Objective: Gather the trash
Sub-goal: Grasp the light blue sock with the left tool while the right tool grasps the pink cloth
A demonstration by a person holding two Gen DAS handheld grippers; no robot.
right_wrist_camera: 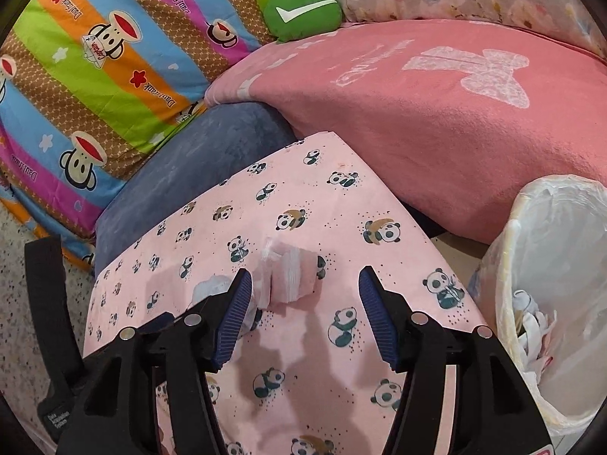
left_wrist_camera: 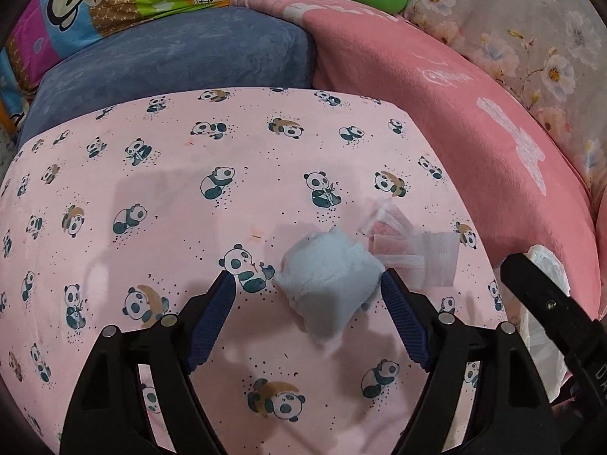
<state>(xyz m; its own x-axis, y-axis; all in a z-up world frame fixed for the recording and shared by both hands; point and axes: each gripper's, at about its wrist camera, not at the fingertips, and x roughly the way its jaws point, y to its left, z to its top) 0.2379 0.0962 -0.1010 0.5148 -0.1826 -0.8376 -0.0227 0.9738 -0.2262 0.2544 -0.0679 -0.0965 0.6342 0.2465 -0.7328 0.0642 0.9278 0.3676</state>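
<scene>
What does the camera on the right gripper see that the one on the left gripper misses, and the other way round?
Only the right wrist view shows the inside of the lined trash bin, with white scraps already at the bottom; the left view catches just a sliver of its liner. Only the left wrist view shows the crumpled pale blue tissue in full, lying between the open left gripper fingers; the right view glimpses only a corner. Both show the panda-print cloth, the clear plastic wrapper, the pink blanket and the green cushion. The right gripper is open too.
</scene>
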